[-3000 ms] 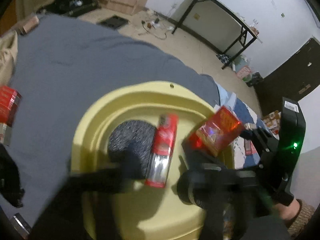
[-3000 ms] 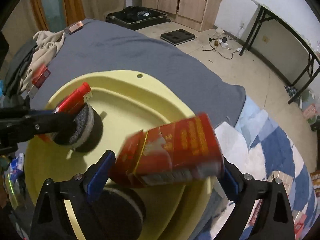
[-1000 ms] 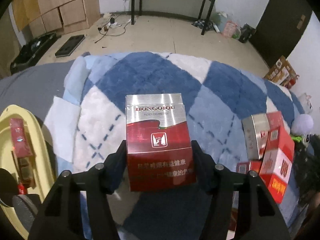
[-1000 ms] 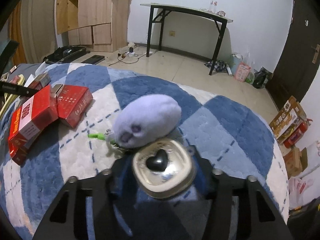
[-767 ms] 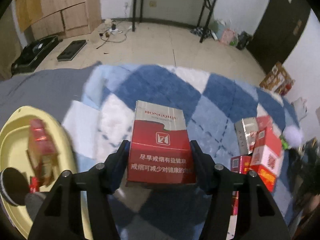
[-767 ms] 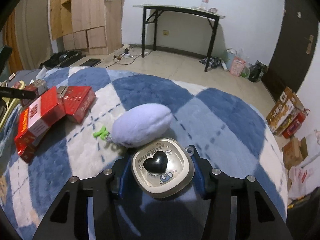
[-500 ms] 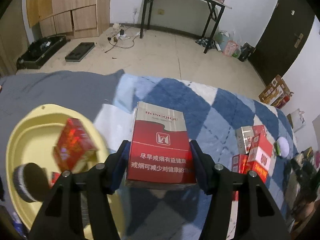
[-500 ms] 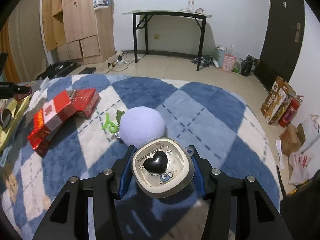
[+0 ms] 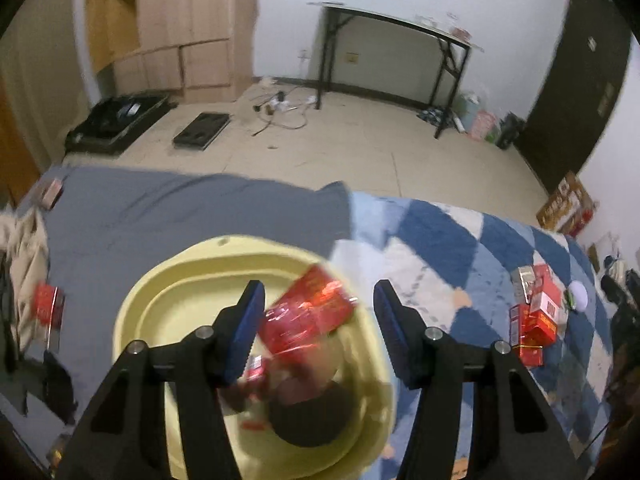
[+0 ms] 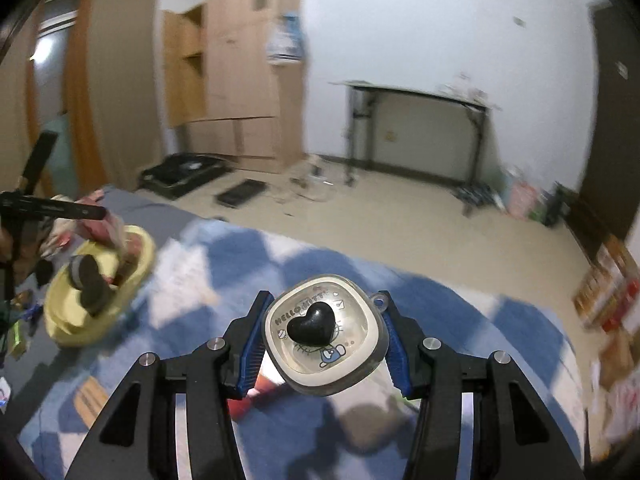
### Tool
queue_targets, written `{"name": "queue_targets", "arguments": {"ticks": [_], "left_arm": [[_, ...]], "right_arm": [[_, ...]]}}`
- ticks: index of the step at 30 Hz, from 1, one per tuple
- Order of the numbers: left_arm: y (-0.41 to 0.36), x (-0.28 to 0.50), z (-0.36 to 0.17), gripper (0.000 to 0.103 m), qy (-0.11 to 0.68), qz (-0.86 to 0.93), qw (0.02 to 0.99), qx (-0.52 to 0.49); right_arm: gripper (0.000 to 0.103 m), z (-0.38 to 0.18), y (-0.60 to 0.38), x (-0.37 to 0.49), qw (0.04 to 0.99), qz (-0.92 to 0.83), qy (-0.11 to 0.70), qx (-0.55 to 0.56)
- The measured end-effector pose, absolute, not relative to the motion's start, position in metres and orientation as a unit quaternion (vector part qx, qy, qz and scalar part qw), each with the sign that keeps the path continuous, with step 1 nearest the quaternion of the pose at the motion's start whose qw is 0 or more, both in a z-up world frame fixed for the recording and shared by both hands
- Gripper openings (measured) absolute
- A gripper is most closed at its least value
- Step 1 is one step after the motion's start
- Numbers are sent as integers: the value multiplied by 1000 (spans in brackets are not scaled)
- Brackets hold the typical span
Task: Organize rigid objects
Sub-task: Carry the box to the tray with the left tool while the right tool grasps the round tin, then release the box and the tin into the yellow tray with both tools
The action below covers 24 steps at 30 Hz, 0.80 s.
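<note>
My left gripper [image 9: 320,328] is open above the yellow basin [image 9: 132,320]. Red cartons [image 9: 308,316], blurred, and dark round objects [image 9: 312,416] lie in the basin below the fingers. My right gripper [image 10: 324,340] is shut on a rounded Hello Kitty tin [image 10: 324,336] with a black heart on its lid, held above the blue-and-white checked blanket [image 10: 460,360]. The basin also shows in the right wrist view [image 10: 72,320] at the far left, with the left gripper's finger over it.
A cluster of red cartons [image 9: 536,320] and a pale plush ball [image 9: 578,294] lie on the blanket at the right. A grey sheet [image 9: 180,208] covers the far left with a red pack [image 9: 48,308] on it. A black desk [image 9: 400,28] stands by the wall.
My left gripper has opened and the red HONGQIQU carton has left its jaws; it now hangs over the basin. My right gripper has lifted and swung left, still holding the tin.
</note>
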<state>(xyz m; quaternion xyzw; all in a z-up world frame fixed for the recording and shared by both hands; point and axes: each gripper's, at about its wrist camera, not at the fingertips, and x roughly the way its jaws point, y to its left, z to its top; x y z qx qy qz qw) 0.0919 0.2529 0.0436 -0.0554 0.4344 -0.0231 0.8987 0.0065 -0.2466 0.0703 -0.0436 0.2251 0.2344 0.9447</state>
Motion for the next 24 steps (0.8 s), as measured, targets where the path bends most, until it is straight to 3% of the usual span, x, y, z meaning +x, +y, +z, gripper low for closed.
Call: {"name": "queue_targets", "arguments": {"ticks": [2, 9, 24], "left_arm": [[276, 83, 39, 57, 435, -13, 897, -76], [327, 65, -6, 40, 481, 17, 870, -108], [326, 73, -31, 43, 497, 1, 859, -120]], "right_arm": [[51, 80, -208, 9, 935, 272, 221, -48], [51, 73, -82, 18, 895, 376, 236, -45], [50, 27, 59, 81, 843, 392, 355, -98]]}}
